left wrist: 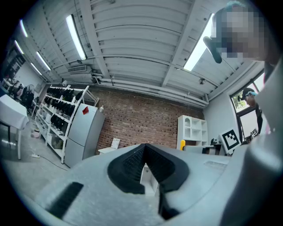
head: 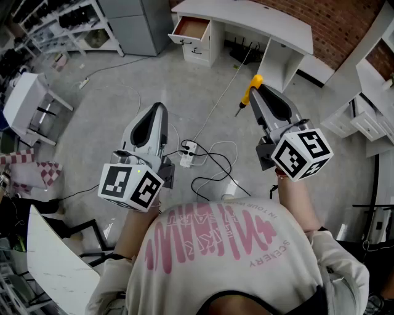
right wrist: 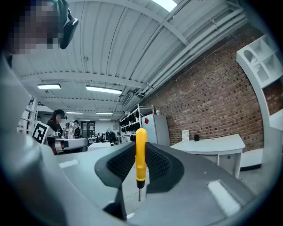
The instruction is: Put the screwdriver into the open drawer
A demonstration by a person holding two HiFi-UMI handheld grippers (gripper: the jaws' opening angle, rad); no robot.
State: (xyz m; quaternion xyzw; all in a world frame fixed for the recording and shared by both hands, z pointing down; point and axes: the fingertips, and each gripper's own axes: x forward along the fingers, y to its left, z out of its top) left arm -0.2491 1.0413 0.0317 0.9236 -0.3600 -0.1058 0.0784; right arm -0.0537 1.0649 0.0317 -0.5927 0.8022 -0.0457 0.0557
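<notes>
My right gripper (head: 257, 92) pinches the screwdriver (head: 250, 90); my left gripper (head: 157, 114) is pressed together, empty. I judge this the carrying step. Next I must reach the drawer (head: 192, 27), at eleven o'clock.

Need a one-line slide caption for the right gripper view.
Right tool gripping a yellow-handled screwdriver between its pads, white desk and brick wall behind.

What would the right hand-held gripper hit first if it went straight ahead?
Beyond its screwdriver the way looks free, then probably the white desk near its open drawer; depth is unclear.
</notes>
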